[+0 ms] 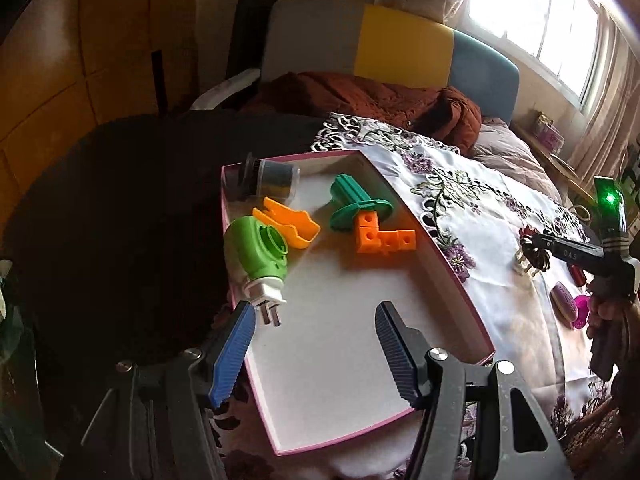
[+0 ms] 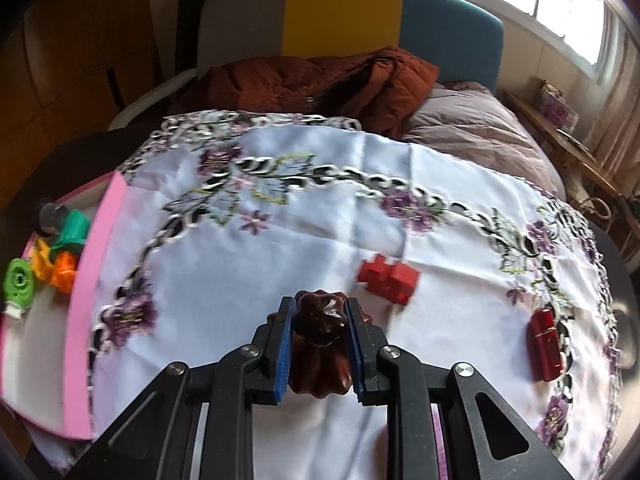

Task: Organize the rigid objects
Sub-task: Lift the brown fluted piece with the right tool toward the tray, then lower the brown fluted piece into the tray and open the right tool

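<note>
A pink-walled box (image 1: pixel 452 280) with a white floor holds a green plug-in device (image 1: pixel 256 256), an orange clip (image 1: pixel 288 224), a teal flanged part (image 1: pixel 352 204), orange cubes (image 1: pixel 380 238) and a dark jar (image 1: pixel 272 178). My left gripper (image 1: pixel 316 354) is open and empty over the box's near part. My right gripper (image 2: pixel 320 320) is shut on a dark brown fluted piece (image 2: pixel 320 336), held above the embroidered cloth (image 2: pixel 280 260). The right gripper also shows in the left wrist view (image 1: pixel 532 256). A red block (image 2: pixel 388 274) and a red cylinder (image 2: pixel 544 344) lie on the cloth.
The box (image 2: pixel 98 280) lies at the left in the right wrist view. A purple oval item (image 1: pixel 564 306) and a magenta item (image 1: pixel 580 310) lie on the cloth near the right hand. A rust blanket (image 2: pixel 320 80) and a colourful headboard (image 2: pixel 344 12) are behind.
</note>
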